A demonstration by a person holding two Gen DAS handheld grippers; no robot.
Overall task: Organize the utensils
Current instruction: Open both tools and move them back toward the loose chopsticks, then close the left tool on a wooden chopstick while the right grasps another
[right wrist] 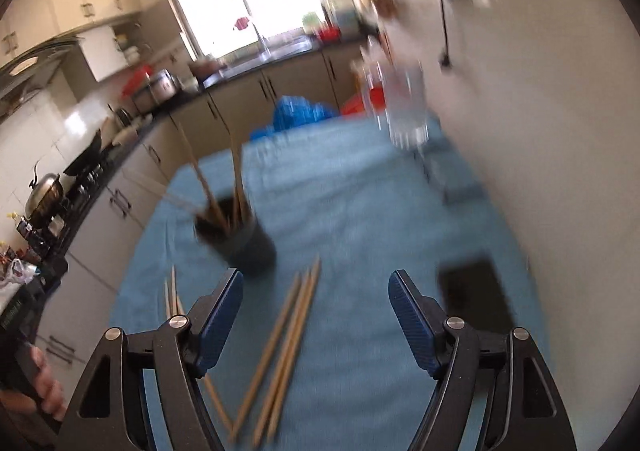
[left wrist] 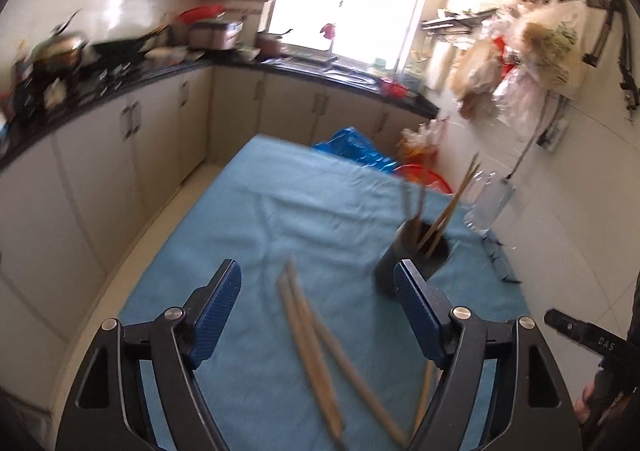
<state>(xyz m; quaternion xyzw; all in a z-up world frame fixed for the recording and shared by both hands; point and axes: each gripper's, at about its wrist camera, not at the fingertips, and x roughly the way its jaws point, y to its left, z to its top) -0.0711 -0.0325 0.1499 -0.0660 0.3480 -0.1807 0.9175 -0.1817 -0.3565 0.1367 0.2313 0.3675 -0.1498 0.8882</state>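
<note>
Several loose wooden chopsticks [left wrist: 316,355] lie on the blue cloth [left wrist: 280,219] that covers the table. My left gripper [left wrist: 318,287] is open and empty just above them. A black utensil holder [left wrist: 416,255] with several chopsticks upright in it stands to the right, by my right fingertip. In the right wrist view the loose chopsticks [right wrist: 288,343] lie between the fingers of my right gripper [right wrist: 316,295], which is open and empty above the cloth [right wrist: 360,211]. The holder [right wrist: 244,243] stands ahead to the left. Both views are blurred.
A clear plastic bottle [left wrist: 490,203] stands at the table's far right by the white wall; it also shows in the right wrist view [right wrist: 404,111]. A flat black object [right wrist: 476,295] lies on the cloth to the right. Kitchen counters [left wrist: 120,91] run along the left and back.
</note>
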